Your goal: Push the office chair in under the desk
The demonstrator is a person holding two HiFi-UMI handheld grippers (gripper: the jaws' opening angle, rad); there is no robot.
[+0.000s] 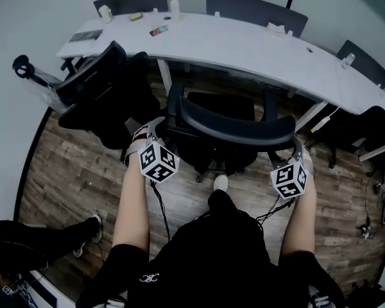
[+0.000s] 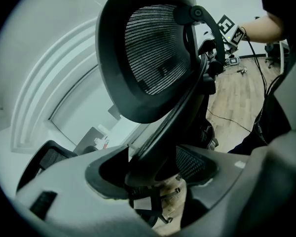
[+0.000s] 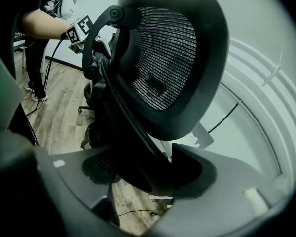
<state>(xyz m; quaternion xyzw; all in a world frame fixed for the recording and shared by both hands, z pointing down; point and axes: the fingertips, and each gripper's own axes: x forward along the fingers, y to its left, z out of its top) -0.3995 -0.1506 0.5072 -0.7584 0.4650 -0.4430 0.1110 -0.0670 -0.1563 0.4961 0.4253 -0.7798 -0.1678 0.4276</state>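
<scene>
- The office chair (image 1: 234,128) stands at the centre of the head view, facing the white table (image 1: 244,43). Its seat front is near the table's edge and its backrest is nearest the person, so it is not yet tucked in.
- The left claw (image 1: 159,126) pinches the backrest's left rim, which fills the gap between its wide-set jaws. The headrest (image 2: 153,48) looms above it.
- The right claw (image 1: 296,147) clamps the right rim the same way.
- Holding both sides at equal height probably keeps the castored chair from swivelling when pushed.
- The gap under the table looks clear ahead. A second chair (image 1: 93,82) at upper left sits close to the path.
</scene>
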